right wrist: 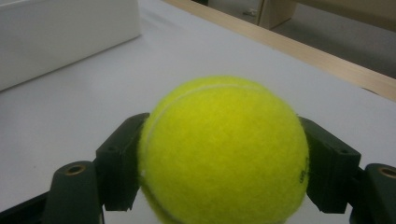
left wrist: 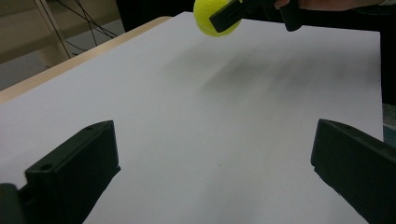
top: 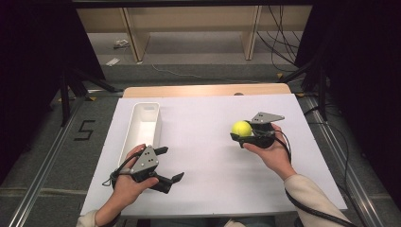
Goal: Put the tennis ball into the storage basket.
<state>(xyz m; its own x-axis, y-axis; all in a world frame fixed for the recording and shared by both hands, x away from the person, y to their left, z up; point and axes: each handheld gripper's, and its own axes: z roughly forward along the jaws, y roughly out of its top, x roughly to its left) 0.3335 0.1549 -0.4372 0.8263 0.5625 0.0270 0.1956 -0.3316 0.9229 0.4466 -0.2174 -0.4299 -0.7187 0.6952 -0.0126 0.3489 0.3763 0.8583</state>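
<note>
Tennis ball (right wrist: 224,151) clamped between right gripper (top: 246,135) jaws, lifted off table (top: 208,179). Left gripper (top: 168,165) open, empty. Pickup done; placement, probably into white bin (top: 142,130), outstanding.

The ball (right wrist: 224,151) is a tennis ball. It is bright yellow and fuzzy, with a thin pale line that curves over its top. A few tiny dark letters show low on one side. It sits right between the two black jaws of the right gripper (top: 242,133), and each jaw presses flat on one side of it. The round top of the ball pokes up above the jaws. It looks lifted off the white table, with a soft shadow below it in the left gripper view.
</note>
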